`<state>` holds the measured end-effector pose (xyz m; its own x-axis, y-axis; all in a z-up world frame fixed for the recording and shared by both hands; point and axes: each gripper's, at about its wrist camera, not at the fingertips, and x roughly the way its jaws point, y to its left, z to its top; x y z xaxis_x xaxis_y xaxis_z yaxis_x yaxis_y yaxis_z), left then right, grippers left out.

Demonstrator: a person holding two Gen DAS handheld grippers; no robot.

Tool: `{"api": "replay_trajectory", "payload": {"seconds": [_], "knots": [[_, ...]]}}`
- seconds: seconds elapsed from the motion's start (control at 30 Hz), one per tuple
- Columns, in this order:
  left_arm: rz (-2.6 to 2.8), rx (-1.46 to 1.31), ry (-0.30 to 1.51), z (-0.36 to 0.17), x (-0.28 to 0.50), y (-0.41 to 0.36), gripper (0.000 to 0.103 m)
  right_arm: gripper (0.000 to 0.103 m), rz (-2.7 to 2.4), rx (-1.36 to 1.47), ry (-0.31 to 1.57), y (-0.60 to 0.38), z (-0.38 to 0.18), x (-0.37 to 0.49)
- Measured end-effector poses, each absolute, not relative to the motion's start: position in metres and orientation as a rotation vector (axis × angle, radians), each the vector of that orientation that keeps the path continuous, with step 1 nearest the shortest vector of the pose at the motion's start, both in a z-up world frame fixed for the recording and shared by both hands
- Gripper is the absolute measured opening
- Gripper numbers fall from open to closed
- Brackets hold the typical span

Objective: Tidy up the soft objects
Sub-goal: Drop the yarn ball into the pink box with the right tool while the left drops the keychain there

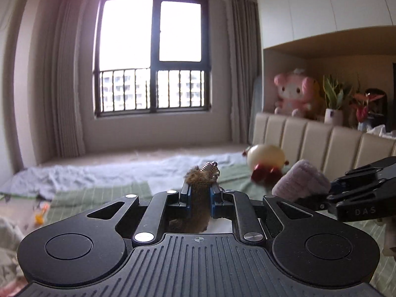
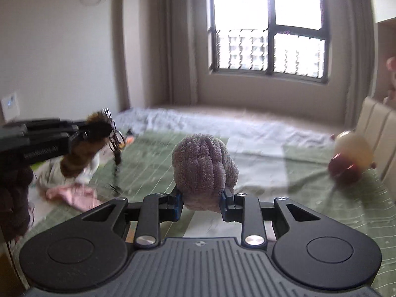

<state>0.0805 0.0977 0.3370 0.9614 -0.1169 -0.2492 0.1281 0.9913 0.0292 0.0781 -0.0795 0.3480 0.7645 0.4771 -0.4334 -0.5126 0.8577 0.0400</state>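
Reading "DAS" in pale raised capitals on the black body of the right gripper (image 1: 300, 193), well to the right of the left wrist camera's own jaws and about level with them. Showing a line of small white lettering on the black side of the left gripper (image 2: 96, 133), far to the left of the right wrist camera's own jaws and somewhat above them, too blurred to make out. Carrying a small crosshair mark on the ribbed grey plate directly behind the jaws in both views, with no letters beside it. Finding no other legible text, number or brand anywhere.
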Motion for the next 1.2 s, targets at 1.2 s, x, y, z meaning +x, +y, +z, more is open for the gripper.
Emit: {"api": "replay_trajectory", "payload": {"seconds": [1.2], "knots": [[-0.446, -0.285, 0.858, 0.114, 0.264, -0.031, 0.025, 0.052, 0.372, 0.096, 0.940, -0.222, 0.115, 0.186]]}}
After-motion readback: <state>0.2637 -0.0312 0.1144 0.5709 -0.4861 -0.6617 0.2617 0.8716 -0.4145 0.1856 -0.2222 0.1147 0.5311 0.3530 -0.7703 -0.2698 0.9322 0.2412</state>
